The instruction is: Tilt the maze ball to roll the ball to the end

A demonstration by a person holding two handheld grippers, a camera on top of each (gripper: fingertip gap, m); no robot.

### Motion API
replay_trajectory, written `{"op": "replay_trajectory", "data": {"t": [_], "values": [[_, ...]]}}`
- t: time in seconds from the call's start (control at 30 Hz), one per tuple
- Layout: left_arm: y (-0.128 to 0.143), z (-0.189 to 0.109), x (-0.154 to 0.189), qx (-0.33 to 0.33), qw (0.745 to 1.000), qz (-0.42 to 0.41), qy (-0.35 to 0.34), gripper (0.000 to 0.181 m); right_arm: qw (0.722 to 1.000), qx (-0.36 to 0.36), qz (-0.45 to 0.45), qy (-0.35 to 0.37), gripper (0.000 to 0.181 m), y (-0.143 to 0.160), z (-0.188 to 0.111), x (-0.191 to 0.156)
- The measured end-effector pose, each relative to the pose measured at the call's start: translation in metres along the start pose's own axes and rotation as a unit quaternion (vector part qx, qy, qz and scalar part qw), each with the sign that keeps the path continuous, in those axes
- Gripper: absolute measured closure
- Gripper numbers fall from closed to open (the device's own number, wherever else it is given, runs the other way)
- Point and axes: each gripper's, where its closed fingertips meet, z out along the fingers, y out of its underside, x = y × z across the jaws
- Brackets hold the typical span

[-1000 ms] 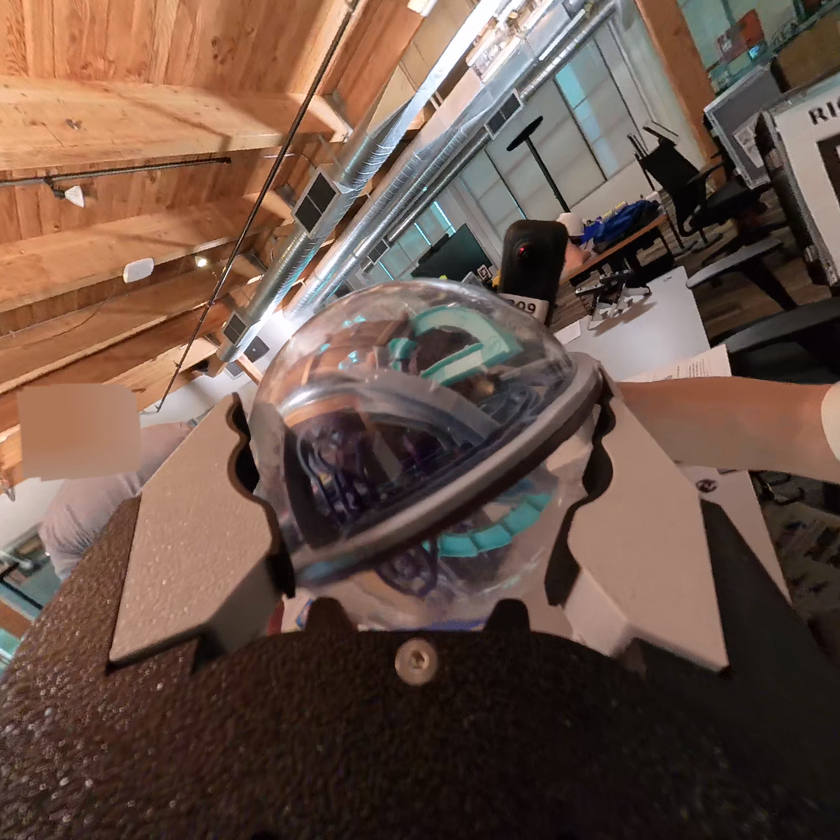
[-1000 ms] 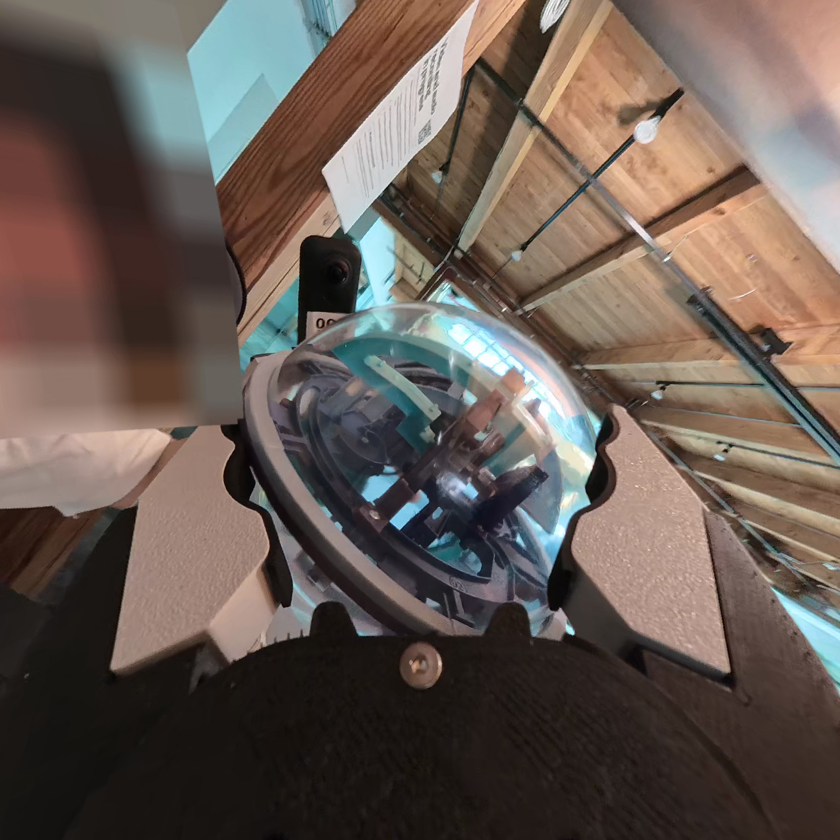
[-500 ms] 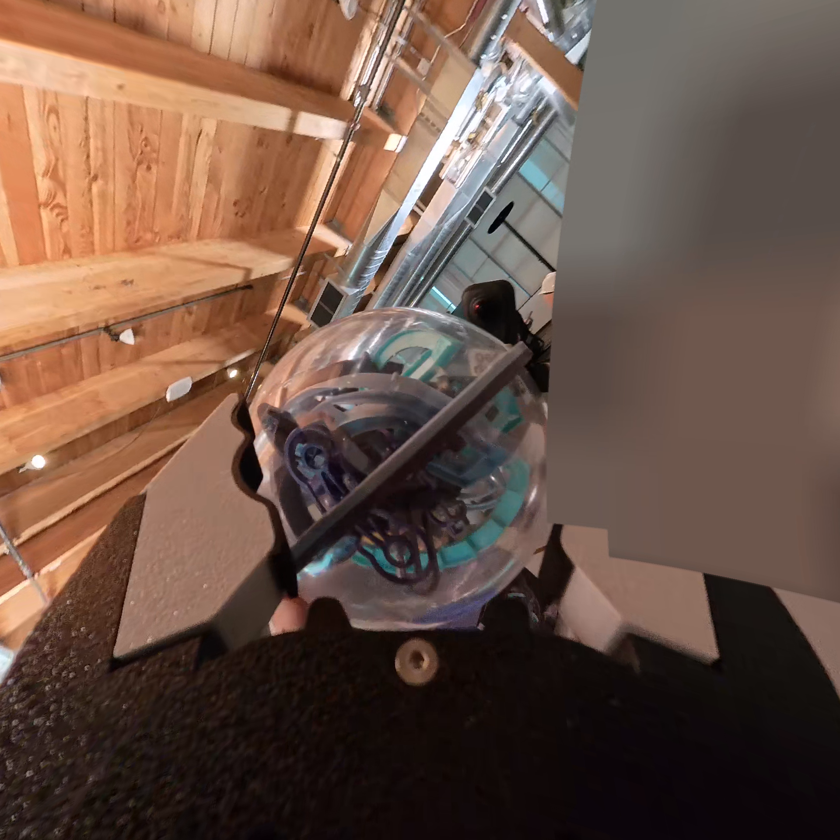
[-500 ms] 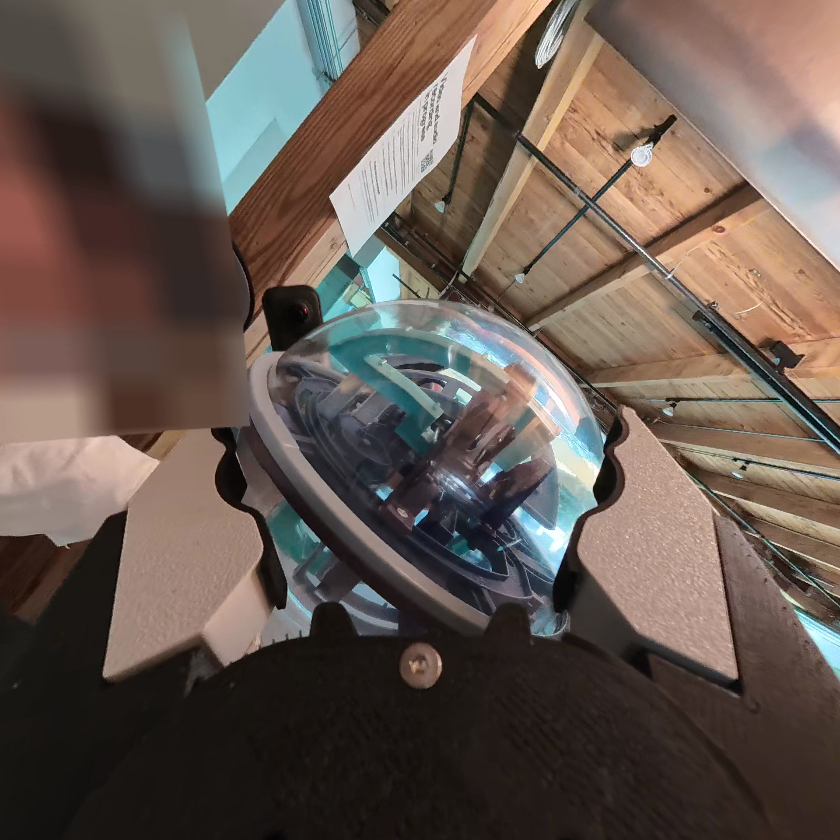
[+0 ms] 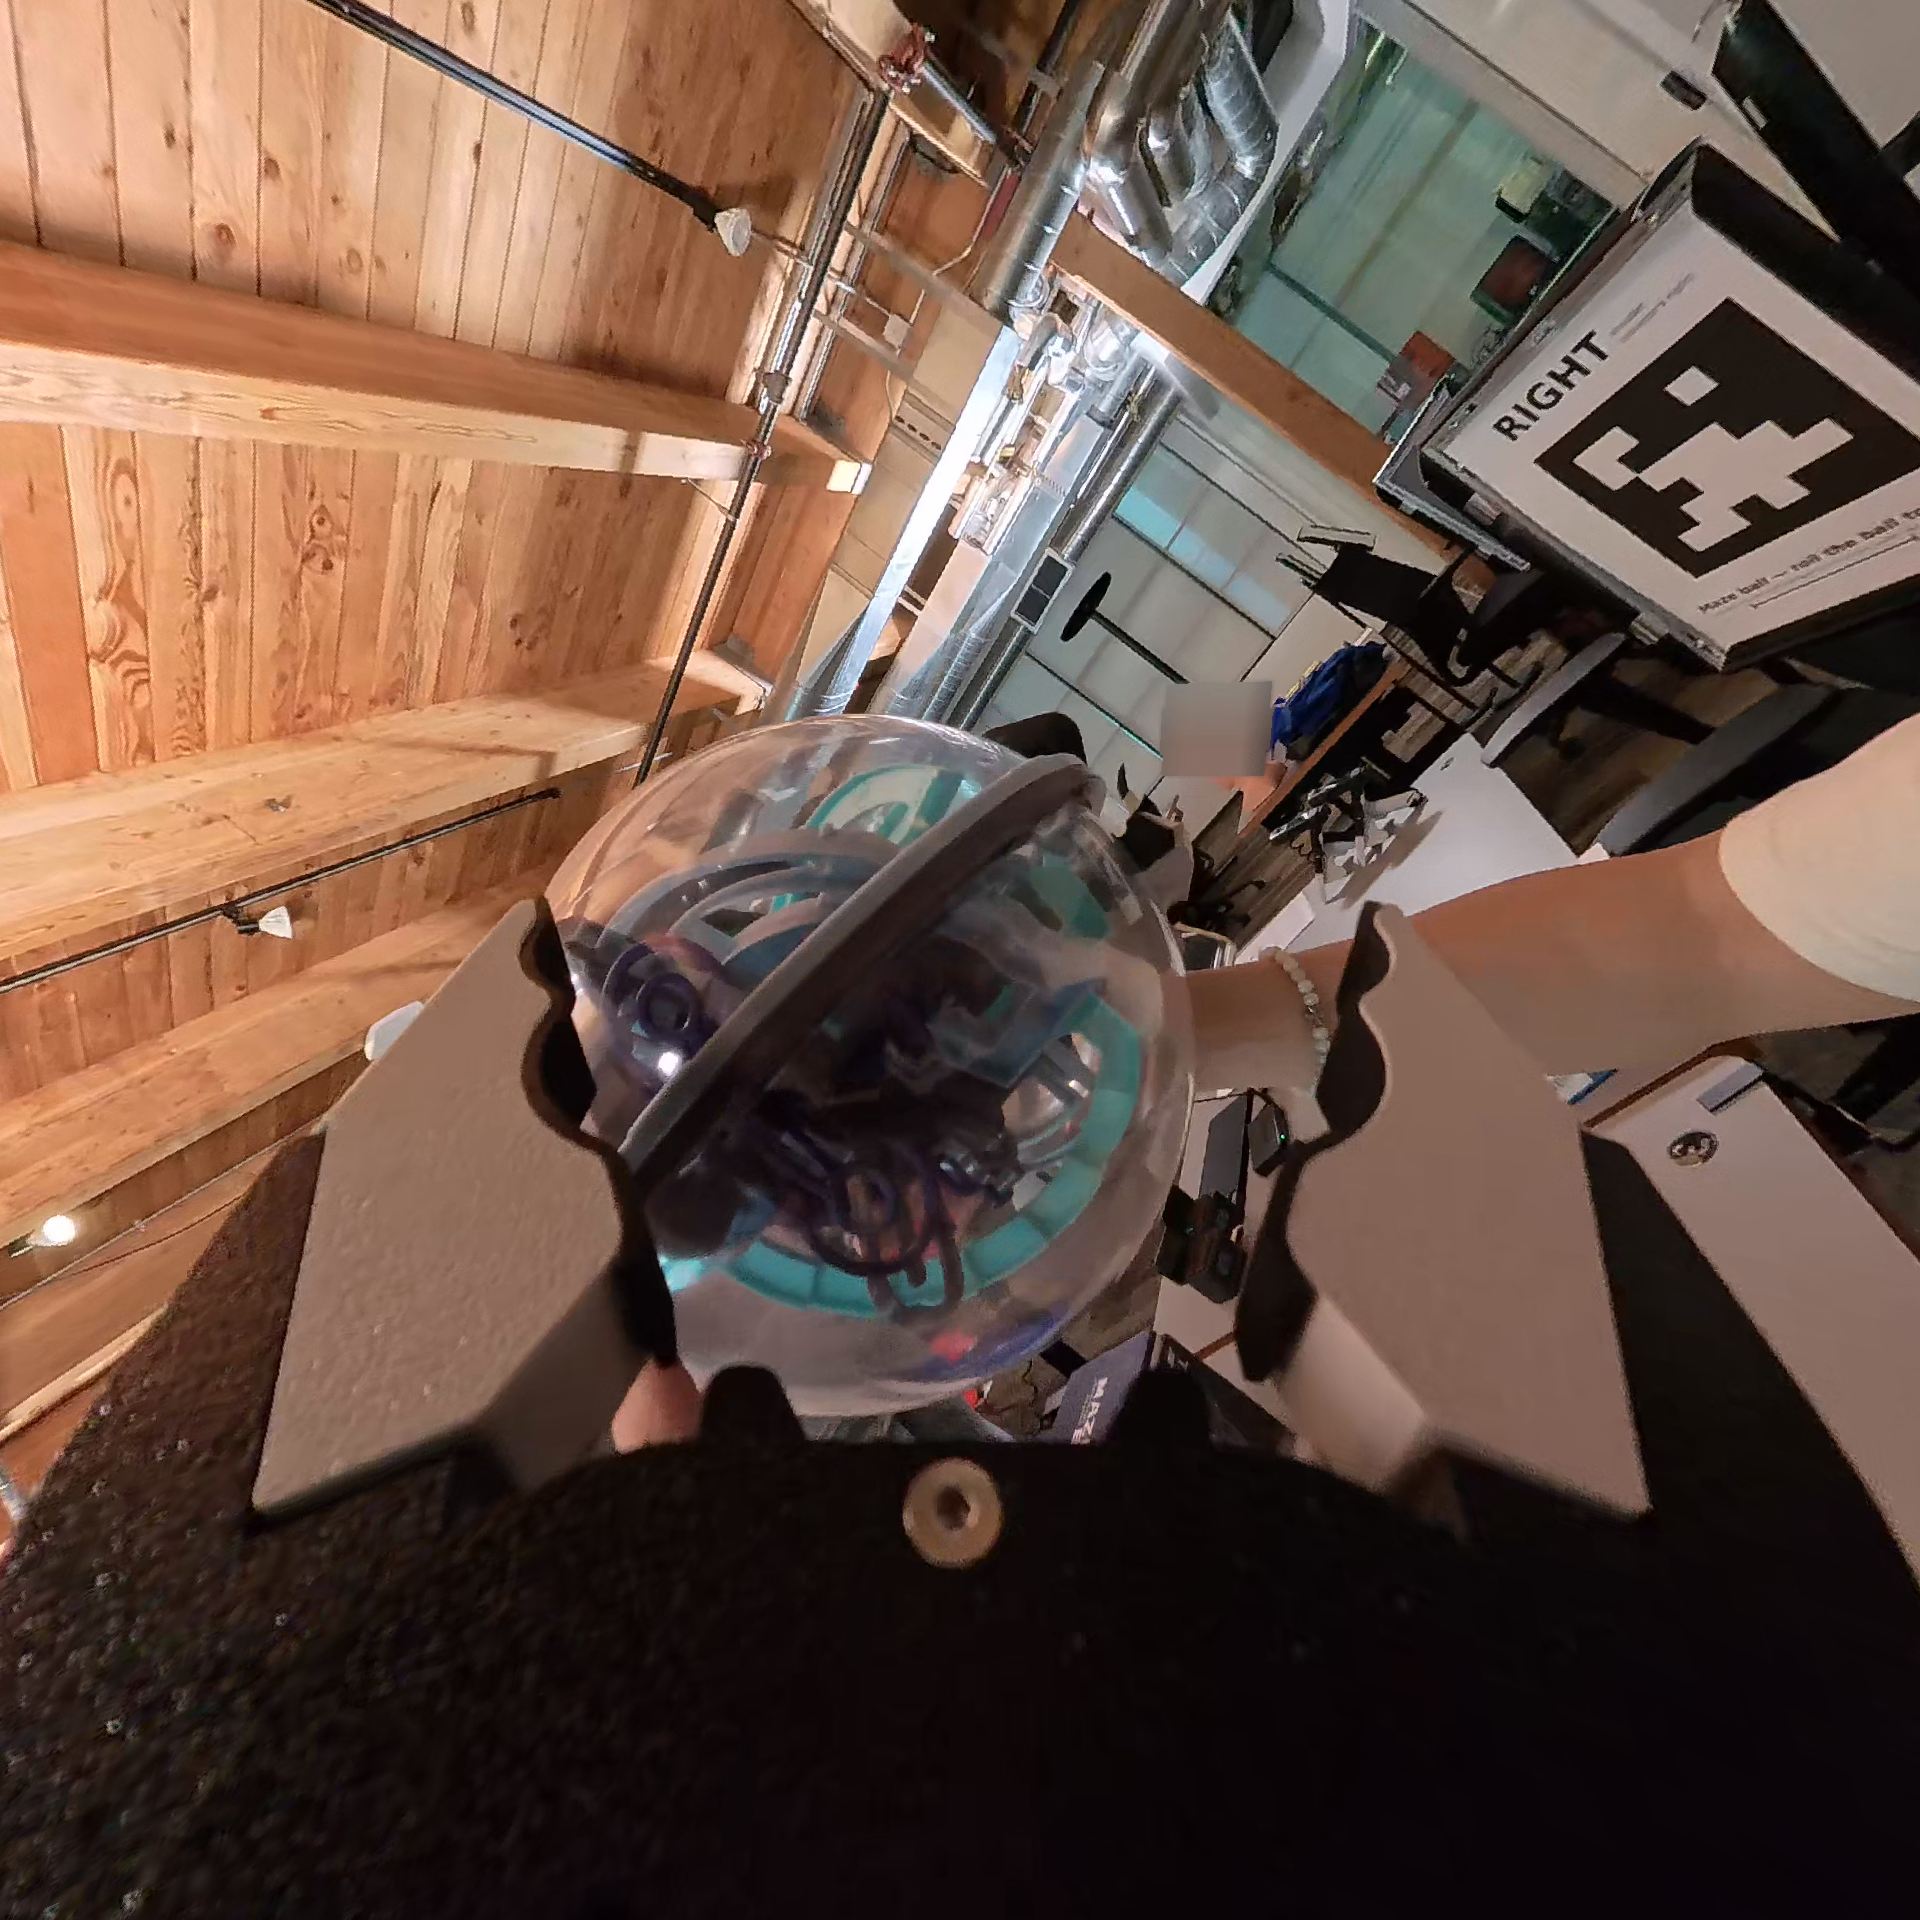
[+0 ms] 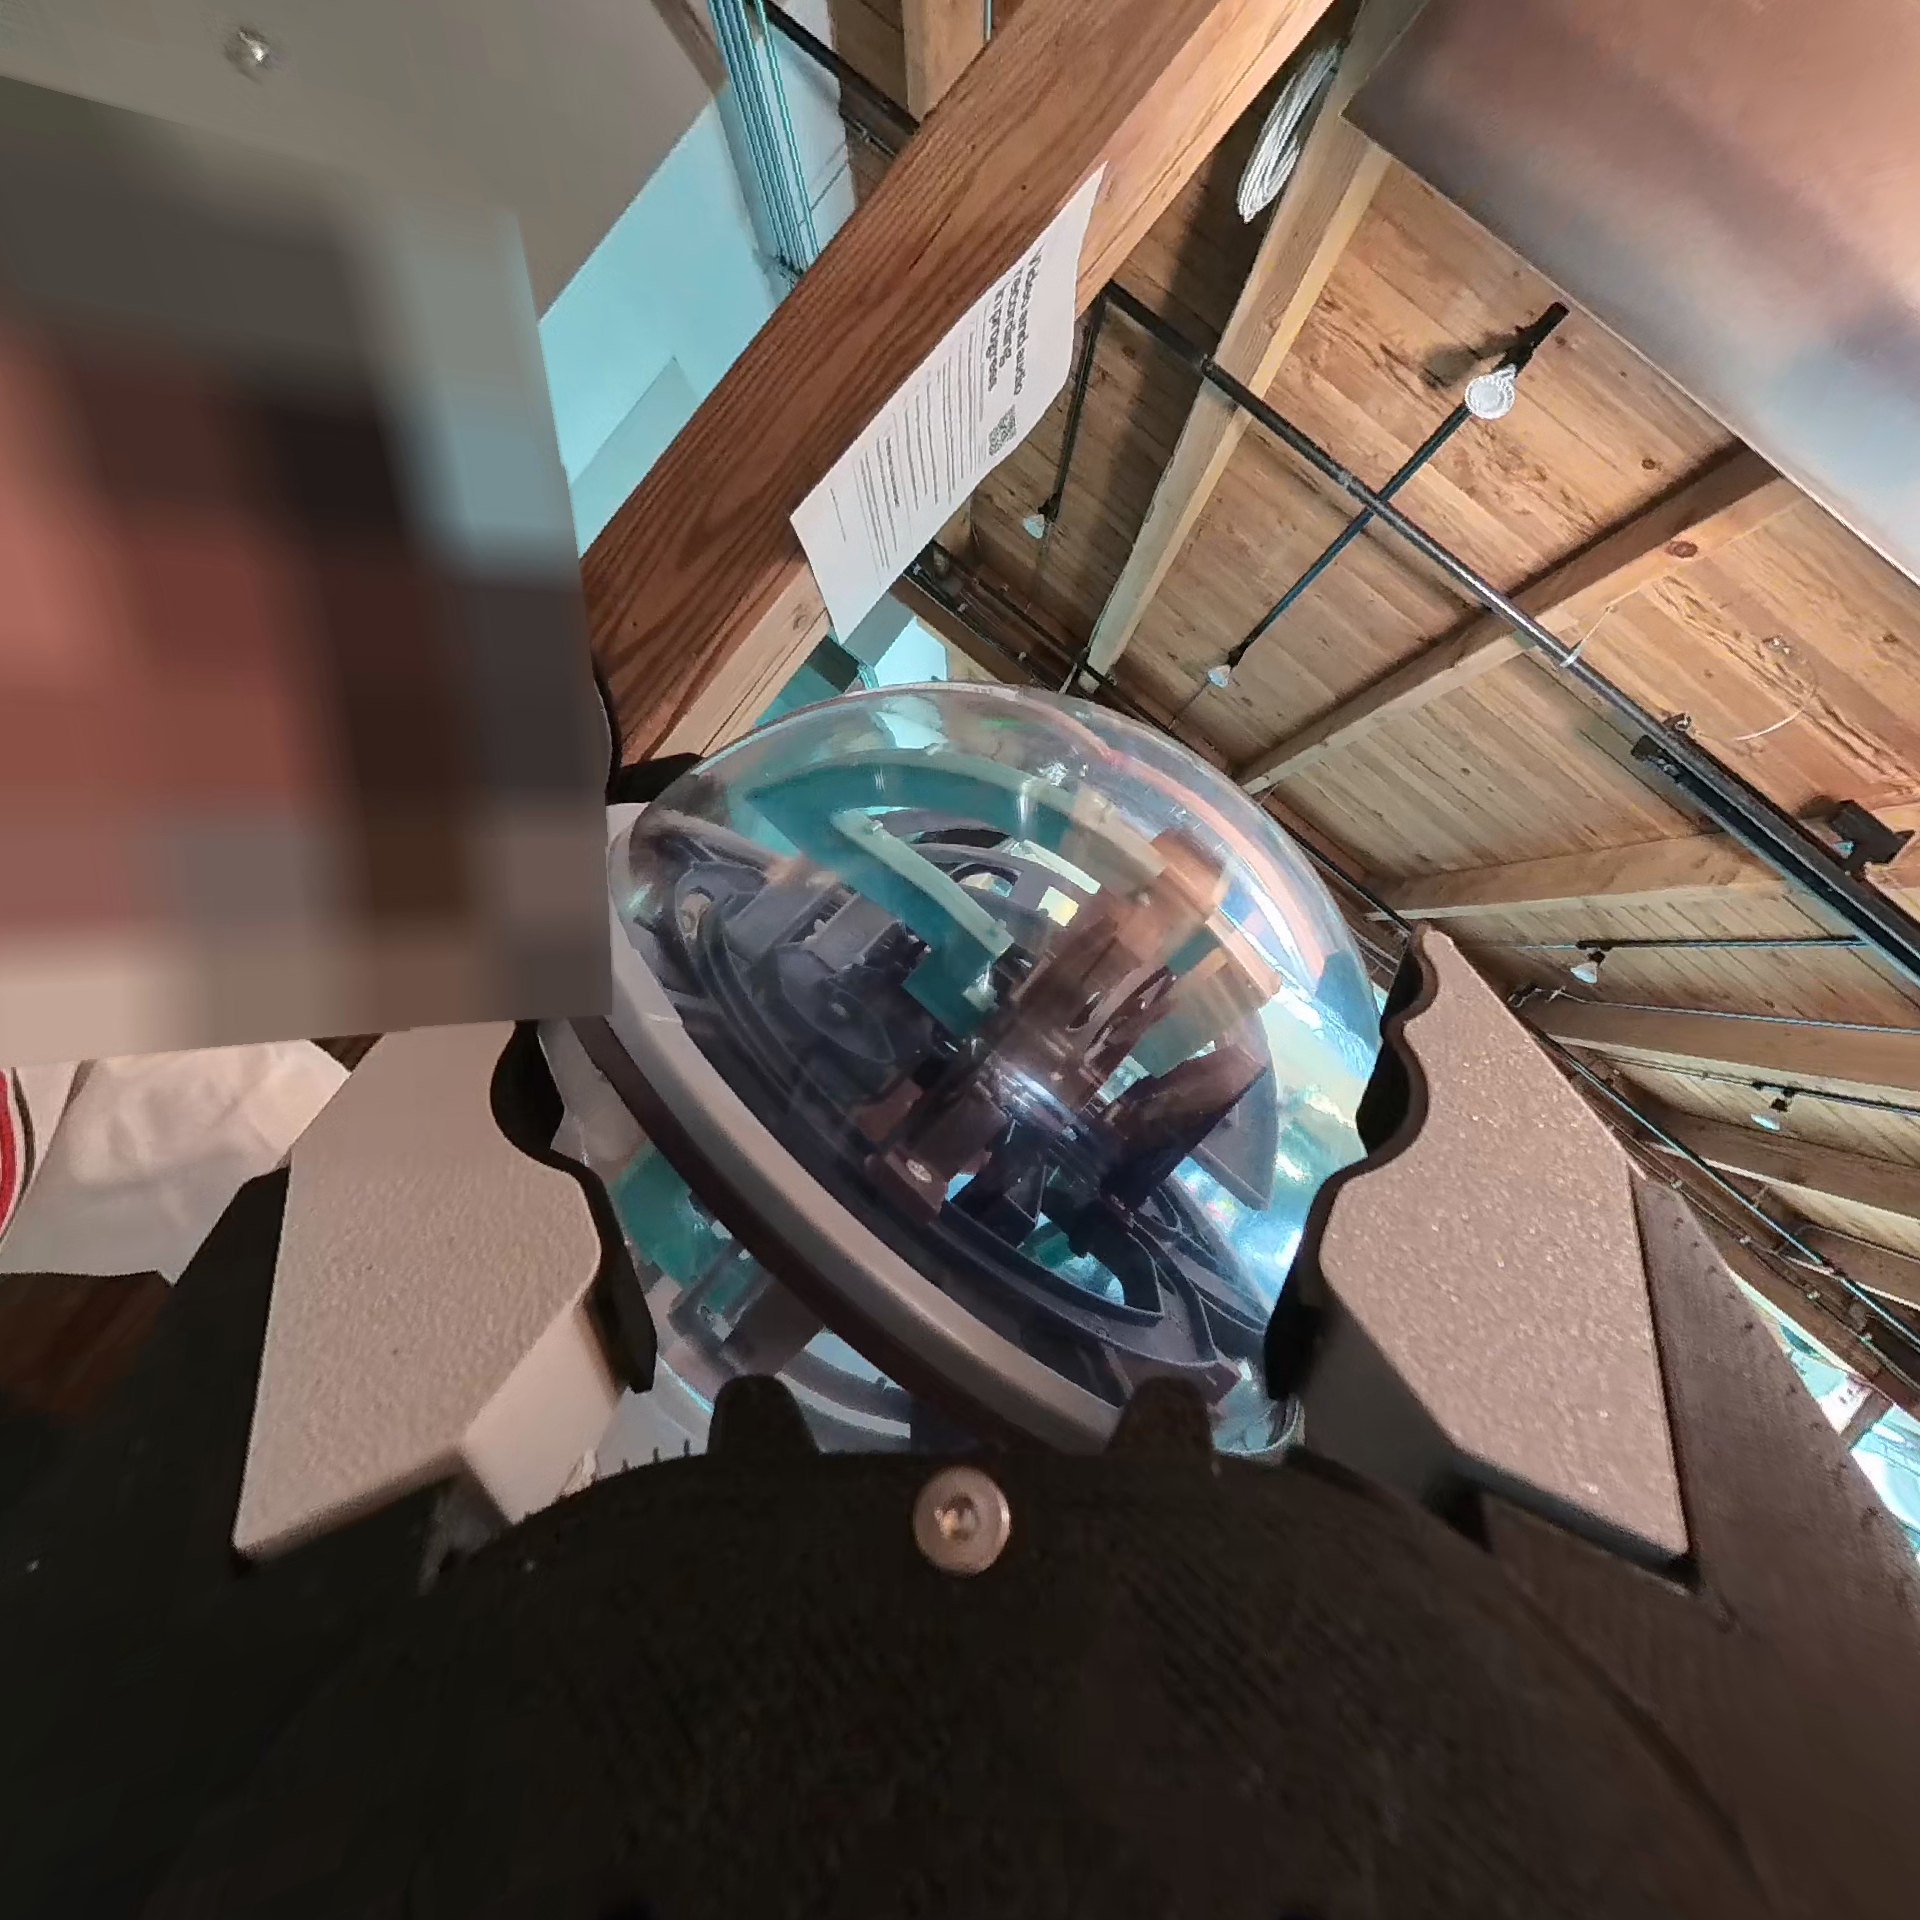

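The maze ball (image 5: 873, 1049) is a clear sphere with a grey band around its middle and teal, purple and brown tracks inside. It is held up in the air with the wooden ceiling behind it. In the left wrist view it lies against the left finger (image 5: 457, 1174) of my left gripper (image 5: 951, 914), and a gap shows between it and the right finger (image 5: 1455, 1195). In the right wrist view the maze ball (image 6: 987, 1039) sits between both fingers of my right gripper (image 6: 977, 997), which is shut on it. I cannot make out the small ball inside.
A person's forearm with a bead bracelet (image 5: 1558, 966) reaches in behind the ball. A white case with a black-and-white marker (image 5: 1704, 416) stands at the upper right, and a white table (image 5: 1455, 852) is behind. A paper sheet (image 6: 956, 416) hangs on a wooden beam.
Both grippers have turned with the ball. Its grey band has tilted. In the left wrist view the ball looks smaller and no longer fills the space between the fingers.
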Motion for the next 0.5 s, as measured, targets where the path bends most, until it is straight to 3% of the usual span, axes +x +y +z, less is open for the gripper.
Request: {"op": "replay_trajectory", "data": {"t": [0.5], "values": [[-0.005, -0.011, -0.020, 0.056, 0.998, -0.025, -0.007, 0.052, 0.998, 0.003, -0.004, 0.070, 0.027, 0.002, 0.011, 0.011]]}}
